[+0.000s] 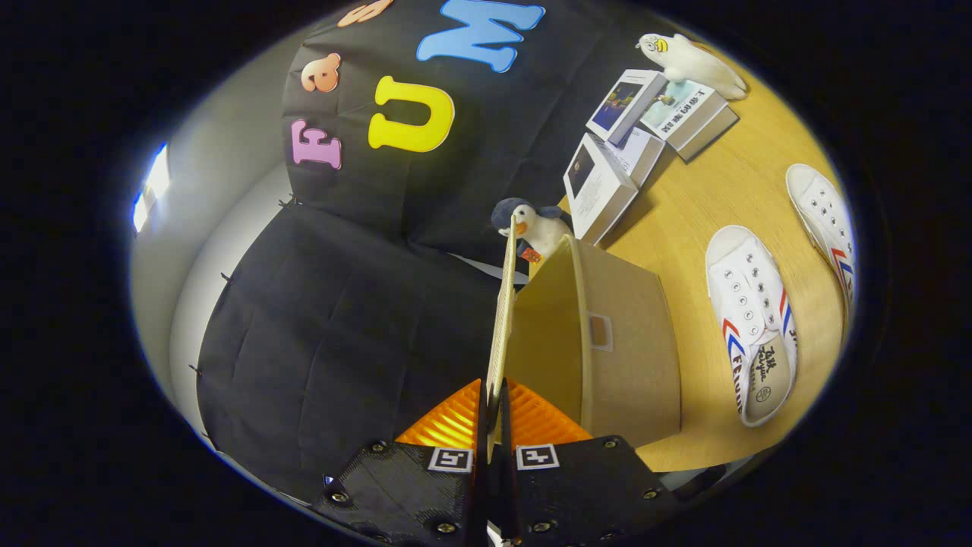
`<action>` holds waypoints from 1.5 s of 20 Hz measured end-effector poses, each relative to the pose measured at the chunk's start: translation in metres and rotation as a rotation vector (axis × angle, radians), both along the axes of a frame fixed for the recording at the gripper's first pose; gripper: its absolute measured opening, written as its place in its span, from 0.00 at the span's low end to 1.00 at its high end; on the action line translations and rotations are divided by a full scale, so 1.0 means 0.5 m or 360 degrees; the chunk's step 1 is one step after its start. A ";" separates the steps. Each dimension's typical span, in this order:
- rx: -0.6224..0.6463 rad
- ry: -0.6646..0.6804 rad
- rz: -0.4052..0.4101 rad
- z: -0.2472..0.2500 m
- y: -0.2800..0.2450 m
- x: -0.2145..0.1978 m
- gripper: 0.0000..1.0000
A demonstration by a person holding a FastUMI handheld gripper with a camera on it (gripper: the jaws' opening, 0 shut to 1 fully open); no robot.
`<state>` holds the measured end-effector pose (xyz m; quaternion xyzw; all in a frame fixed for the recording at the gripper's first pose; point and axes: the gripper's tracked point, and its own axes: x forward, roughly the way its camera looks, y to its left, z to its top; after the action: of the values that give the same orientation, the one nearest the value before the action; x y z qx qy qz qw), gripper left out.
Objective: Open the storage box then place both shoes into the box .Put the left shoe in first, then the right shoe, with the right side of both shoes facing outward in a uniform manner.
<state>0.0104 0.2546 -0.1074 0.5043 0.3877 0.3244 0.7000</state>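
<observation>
Cardboard-tan lid (pixel 503 304), thin & stiff, is pinched edge-on by the gripper (pixel 493 425) over the storage box (pixel 623 342). Shoes (pixel 748 319) w/ soft canvas lie beside it; probably light, best grabbed at the heel rim.

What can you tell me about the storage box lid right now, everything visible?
The lid is a thin, flat tan panel, cardboard-like, seen edge-on and raised to stand roughly upright beside the open storage box. The gripper is shut on its near edge, both fingers pressing on it. Its far end reaches up in front of the penguin plush toy. How it joins the box cannot be seen. Both shoes lie on the table, not yet in the box.
</observation>
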 end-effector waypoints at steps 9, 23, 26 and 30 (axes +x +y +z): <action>0.0020 -0.0194 0.0114 0.138 0.110 0.009 0.07; -0.0183 -0.0536 0.0308 0.217 0.353 -0.013 0.07; -0.0234 -0.0605 0.0346 0.219 0.388 -0.019 0.14; -0.0422 -0.0814 0.0348 0.207 0.394 -0.011 0.63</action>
<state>0.0051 0.4516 -0.0041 0.2659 0.2897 0.4608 0.7956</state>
